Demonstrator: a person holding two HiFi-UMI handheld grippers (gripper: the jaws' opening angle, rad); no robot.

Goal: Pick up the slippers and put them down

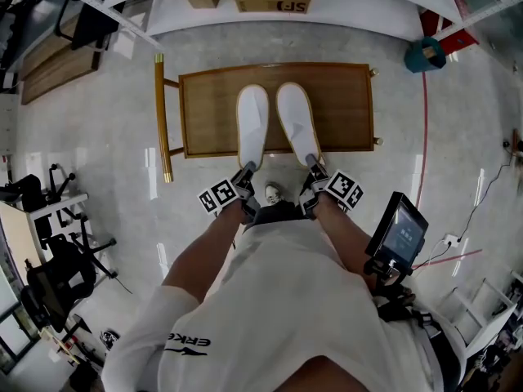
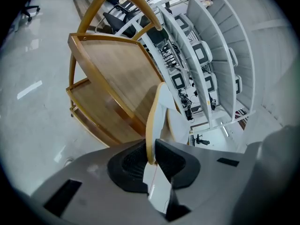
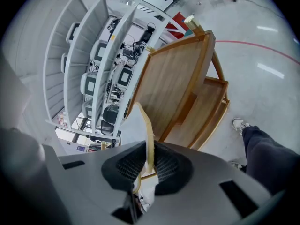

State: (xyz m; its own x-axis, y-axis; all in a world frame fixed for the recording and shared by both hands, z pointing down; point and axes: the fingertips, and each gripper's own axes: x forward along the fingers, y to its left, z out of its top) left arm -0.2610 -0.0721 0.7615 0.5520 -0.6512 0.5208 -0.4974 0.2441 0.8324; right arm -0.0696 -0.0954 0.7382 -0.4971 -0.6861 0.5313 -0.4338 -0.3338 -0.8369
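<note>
Two white slippers with tan soles hang over a wooden two-shelf cart (image 1: 343, 88). My left gripper (image 1: 248, 172) is shut on the heel of the left slipper (image 1: 252, 122), whose toe points away from me. My right gripper (image 1: 313, 172) is shut on the heel of the right slipper (image 1: 297, 121). In the left gripper view the black pads (image 2: 136, 165) pinch the tan sole edge of the left slipper (image 2: 157, 111). In the right gripper view the right slipper (image 3: 140, 123) stands edge-on between the pads (image 3: 166, 165). Whether the slippers touch the cart top cannot be told.
The cart has a brass handle (image 1: 162, 117) on its left side. A white shelf unit (image 1: 270, 15) with cardboard boxes stands behind it. A tablet on a stand (image 1: 398, 231) is at my right, black chairs (image 1: 49, 276) at my left. My shoe (image 1: 273, 193) is on the glossy floor.
</note>
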